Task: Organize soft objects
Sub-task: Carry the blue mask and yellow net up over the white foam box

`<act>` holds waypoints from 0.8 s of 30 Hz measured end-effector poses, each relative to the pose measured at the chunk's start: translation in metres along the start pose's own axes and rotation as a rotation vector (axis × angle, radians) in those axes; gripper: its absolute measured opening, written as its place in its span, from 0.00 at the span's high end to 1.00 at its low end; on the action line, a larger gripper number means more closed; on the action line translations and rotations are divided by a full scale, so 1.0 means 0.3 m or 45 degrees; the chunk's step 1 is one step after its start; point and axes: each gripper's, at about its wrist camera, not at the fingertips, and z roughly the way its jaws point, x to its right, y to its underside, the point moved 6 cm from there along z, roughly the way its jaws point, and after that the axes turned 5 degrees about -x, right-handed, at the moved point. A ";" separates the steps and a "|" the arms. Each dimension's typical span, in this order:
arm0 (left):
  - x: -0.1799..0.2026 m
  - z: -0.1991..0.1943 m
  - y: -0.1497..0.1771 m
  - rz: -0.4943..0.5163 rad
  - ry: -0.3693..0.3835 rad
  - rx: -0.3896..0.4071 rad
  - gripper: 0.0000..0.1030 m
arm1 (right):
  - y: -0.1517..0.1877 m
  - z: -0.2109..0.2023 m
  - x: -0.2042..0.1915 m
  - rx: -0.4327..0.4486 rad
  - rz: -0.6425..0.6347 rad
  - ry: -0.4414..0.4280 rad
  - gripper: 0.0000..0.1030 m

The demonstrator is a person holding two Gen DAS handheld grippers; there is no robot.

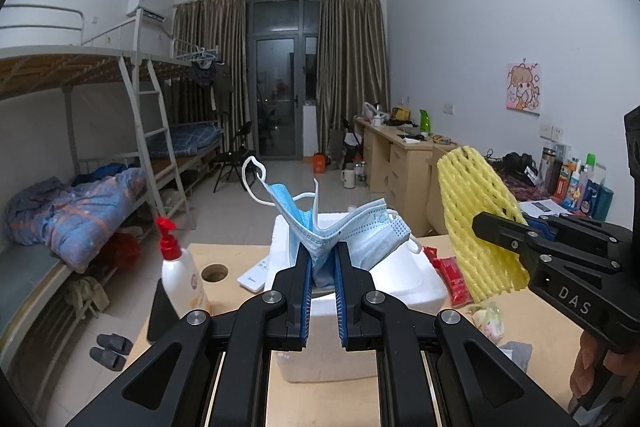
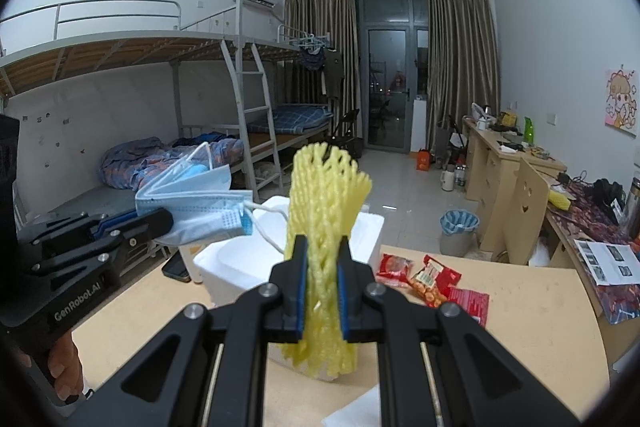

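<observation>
Face masks (image 1: 340,227), a crumpled blue bundle with white ear loops, are pinched between the blue pads of the left gripper (image 1: 323,267) above a white foam box (image 1: 404,275) on a wooden table (image 1: 320,403). Just to the right, the right gripper (image 2: 323,277) is clenched on a yellow foam fruit net (image 2: 324,195) standing upright. Red snack packets (image 2: 432,279) lie beside the box; a pump bottle (image 1: 180,267) stands at the table's left edge.

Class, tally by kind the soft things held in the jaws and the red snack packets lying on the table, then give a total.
Blue face masks, bunched, left gripper: count unclear
Yellow foam fruit net, right gripper: 1
Red snack packets: 3
Total: 4, plus the masks
</observation>
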 end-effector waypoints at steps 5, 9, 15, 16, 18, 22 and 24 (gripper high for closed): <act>0.011 0.063 -0.038 0.014 0.015 -0.003 0.89 | -0.023 0.053 0.014 -0.006 -0.019 0.003 0.85; 0.001 0.127 -0.065 0.006 0.018 -0.007 0.89 | -0.034 0.073 0.028 0.008 -0.018 0.019 0.85; 0.001 0.216 -0.083 -0.004 0.018 -0.033 0.89 | -0.069 0.122 0.059 0.017 -0.006 0.023 0.85; 0.001 0.233 -0.083 -0.005 0.019 -0.040 0.89 | -0.072 0.131 0.063 0.016 -0.004 0.026 0.85; -0.006 0.255 -0.083 -0.011 0.021 -0.051 0.89 | -0.074 0.142 0.066 0.013 -0.004 0.029 0.85; -0.004 0.306 -0.075 -0.016 0.024 -0.082 0.89 | -0.065 0.171 0.071 -0.004 -0.007 0.031 0.85; -0.001 0.325 -0.076 -0.012 0.022 -0.089 0.89 | -0.061 0.188 0.080 -0.022 0.000 0.030 0.85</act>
